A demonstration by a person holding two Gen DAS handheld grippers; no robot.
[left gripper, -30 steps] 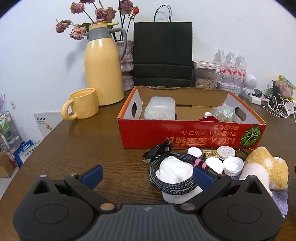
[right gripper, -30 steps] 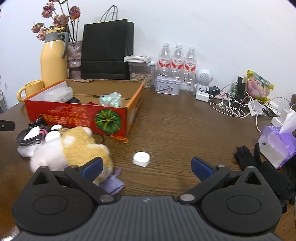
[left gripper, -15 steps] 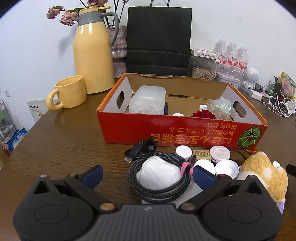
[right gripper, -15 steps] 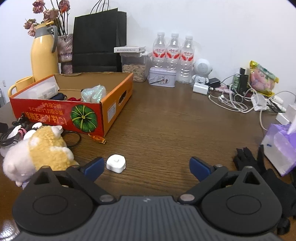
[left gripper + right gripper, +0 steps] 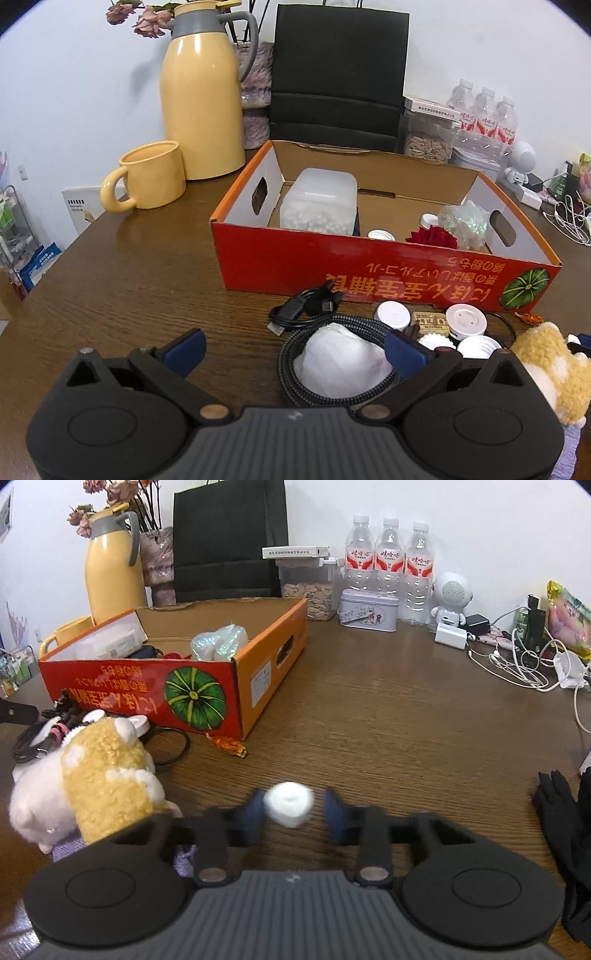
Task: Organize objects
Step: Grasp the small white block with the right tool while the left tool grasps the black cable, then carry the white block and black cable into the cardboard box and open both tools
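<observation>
Our right gripper (image 5: 293, 809) has its blue pads drawn in around the small white cap (image 5: 290, 802) on the table (image 5: 406, 716), near the red box (image 5: 207, 686), seemingly not yet touching; we judge it light, rigid and slippery, best pinched across its sides, while our left gripper (image 5: 293, 347) hangs spread wide.
</observation>
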